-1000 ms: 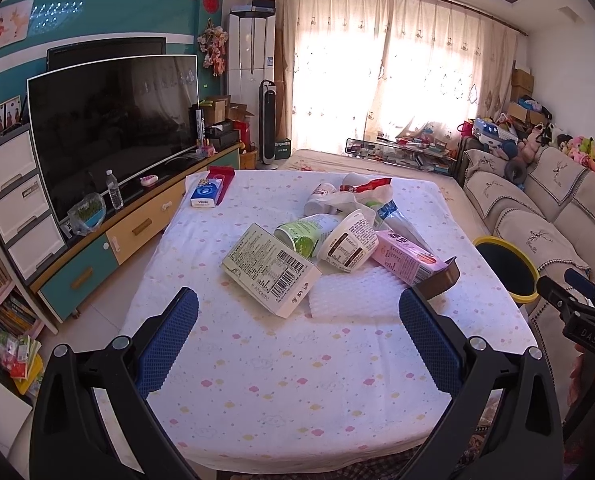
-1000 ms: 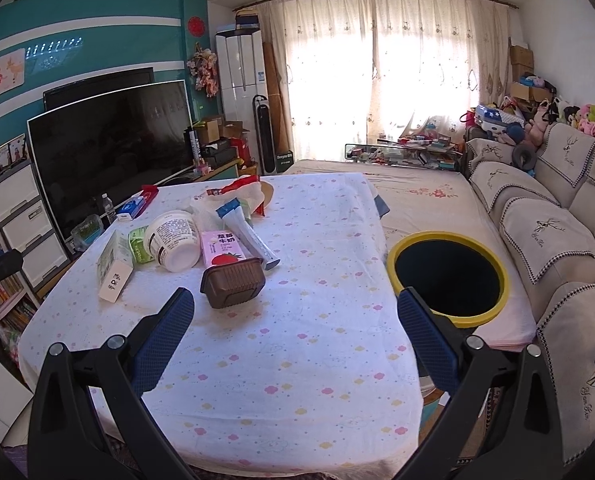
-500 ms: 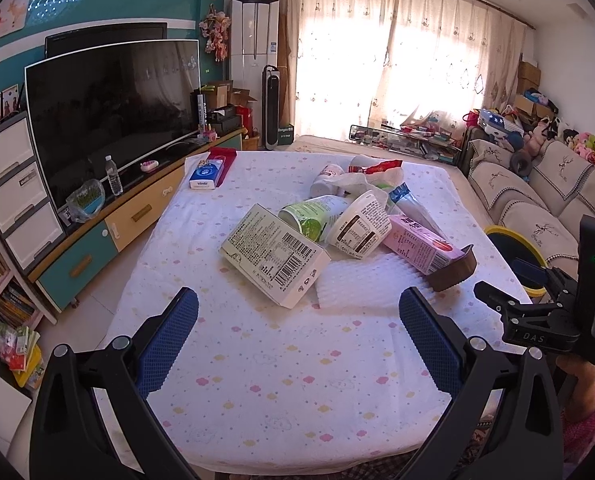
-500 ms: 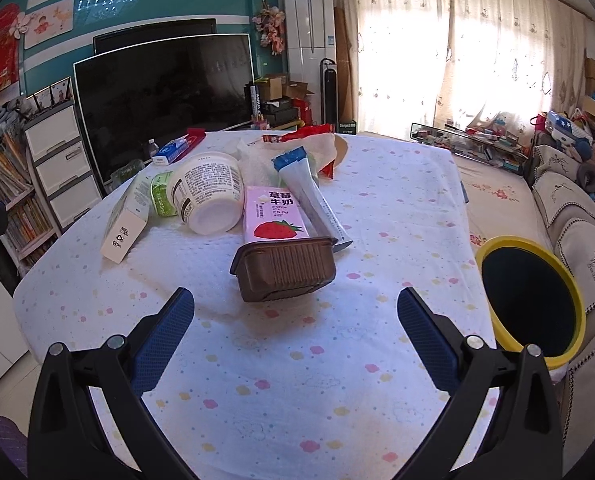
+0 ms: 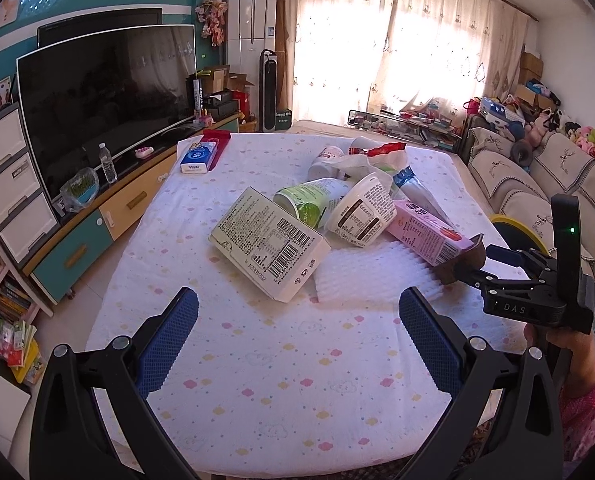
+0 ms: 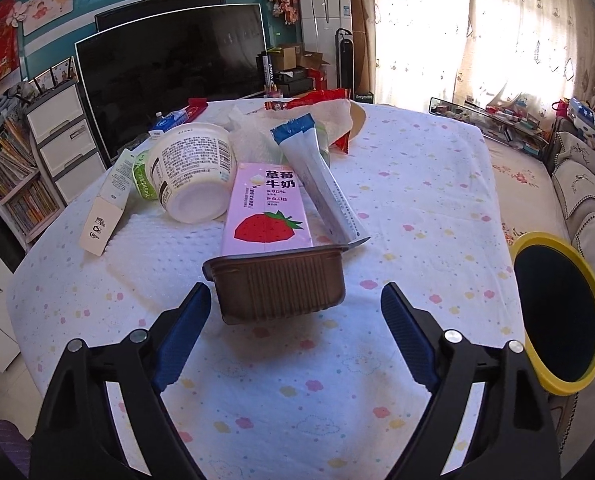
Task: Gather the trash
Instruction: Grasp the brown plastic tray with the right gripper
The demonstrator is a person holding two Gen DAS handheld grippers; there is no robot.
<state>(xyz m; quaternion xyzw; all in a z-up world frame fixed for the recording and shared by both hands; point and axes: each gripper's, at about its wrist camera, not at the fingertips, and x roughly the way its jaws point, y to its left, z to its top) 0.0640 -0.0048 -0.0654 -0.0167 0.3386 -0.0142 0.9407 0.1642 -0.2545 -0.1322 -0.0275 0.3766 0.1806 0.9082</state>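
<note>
A pile of trash lies on the cloth-covered table (image 5: 277, 380): a barcoded white box (image 5: 269, 252), a foam sheet (image 5: 369, 272), a green cup (image 5: 309, 204), a white tub (image 6: 193, 176), a pink strawberry milk carton (image 6: 265, 208) and a blue-white sachet (image 6: 321, 176). At the carton's near end sits a brown plastic tray (image 6: 281, 284). My right gripper (image 6: 295, 296) is low at that tray, jaws closing, the tray between the fingertips and the pads clear of it. My left gripper (image 5: 297, 304) stands open short of the white box, holding nothing.
A yellow-rimmed bin (image 6: 537, 238) stands off the table's right side by the sofa (image 5: 537, 184). A blue tissue pack (image 5: 197, 156) lies at the far left corner. A TV (image 5: 105, 96) on a low cabinet lines the left wall. A hand (image 5: 569, 344) holds the right gripper.
The right gripper has swung left and down toward the brown tray, and its jaws have narrowed. The left gripper has eased forward and down toward the pile.
</note>
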